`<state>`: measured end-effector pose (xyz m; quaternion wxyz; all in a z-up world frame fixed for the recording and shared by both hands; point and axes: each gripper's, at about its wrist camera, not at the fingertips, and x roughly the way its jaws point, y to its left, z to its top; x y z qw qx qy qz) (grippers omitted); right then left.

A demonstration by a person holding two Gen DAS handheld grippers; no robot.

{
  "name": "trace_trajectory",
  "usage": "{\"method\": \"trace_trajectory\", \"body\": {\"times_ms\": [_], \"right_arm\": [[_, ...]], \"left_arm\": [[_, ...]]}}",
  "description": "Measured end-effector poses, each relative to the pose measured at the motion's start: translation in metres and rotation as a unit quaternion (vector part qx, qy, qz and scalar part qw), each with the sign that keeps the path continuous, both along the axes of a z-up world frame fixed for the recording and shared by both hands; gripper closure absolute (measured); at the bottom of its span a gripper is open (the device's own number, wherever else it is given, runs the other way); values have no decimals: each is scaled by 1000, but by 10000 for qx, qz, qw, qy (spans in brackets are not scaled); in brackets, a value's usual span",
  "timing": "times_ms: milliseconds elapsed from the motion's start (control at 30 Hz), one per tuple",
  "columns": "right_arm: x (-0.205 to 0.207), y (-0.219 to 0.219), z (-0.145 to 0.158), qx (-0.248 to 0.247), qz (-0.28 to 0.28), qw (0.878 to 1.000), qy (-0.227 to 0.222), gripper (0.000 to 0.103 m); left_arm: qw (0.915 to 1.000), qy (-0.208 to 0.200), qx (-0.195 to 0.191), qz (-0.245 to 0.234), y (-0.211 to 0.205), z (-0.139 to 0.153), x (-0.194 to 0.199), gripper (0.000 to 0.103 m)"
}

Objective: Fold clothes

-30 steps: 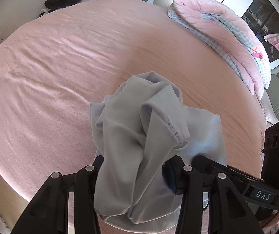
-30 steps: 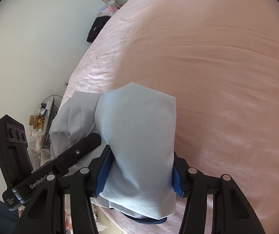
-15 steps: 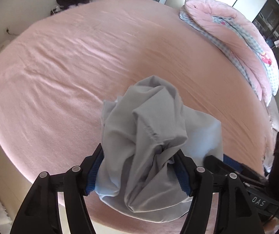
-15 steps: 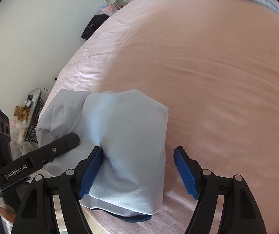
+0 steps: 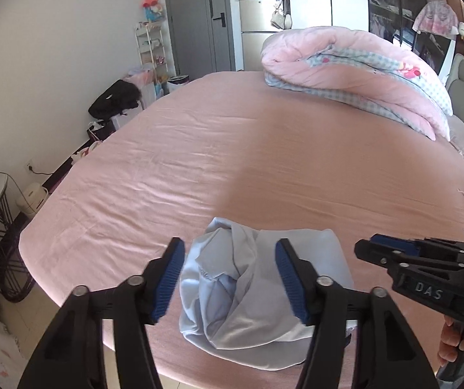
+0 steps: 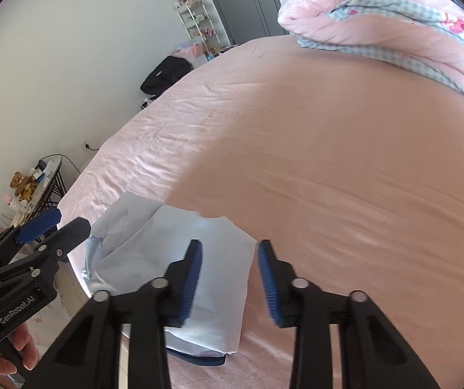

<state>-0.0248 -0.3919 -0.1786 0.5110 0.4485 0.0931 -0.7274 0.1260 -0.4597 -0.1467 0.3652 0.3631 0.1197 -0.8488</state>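
My left wrist camera sat behind my left gripper [image 5: 230, 278], looking forward and steeply down along the fingers at the near edge of the bed [image 5: 264, 162] — close to it. My right wrist camera sat likewise behind my right gripper [image 6: 228, 278], angled slightly leftward. Both views shared the pale blue garment [image 5: 258, 291], the folded quilt [image 5: 355, 64] at the far end and the grey door [image 5: 196, 16] — and each caught the other gripper at its frame edge.

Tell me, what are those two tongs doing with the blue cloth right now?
Left tongs and right tongs both off the cloth, nothing gripped, jaws just narrowed. Light blue garment bundled at bed edge. Nothing in the way.
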Motion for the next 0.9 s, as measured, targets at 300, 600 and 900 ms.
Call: {"method": "trace_trajectory", "body": {"times_ms": [300,600,900], "right_arm": [[9,-16,-15,40,187,9997,-137,86],[-4,-25,-32,171,126,9991,-373,86],[-6,-24,-48,409,100,9985,-343,85]], "left_arm": [[9985,-372,350,-173,0,-31,-20,91],[9960,-502,689,265,-35,-59,-6,91],[9952,-395,808,374,-45,-66,-2,88]]}}
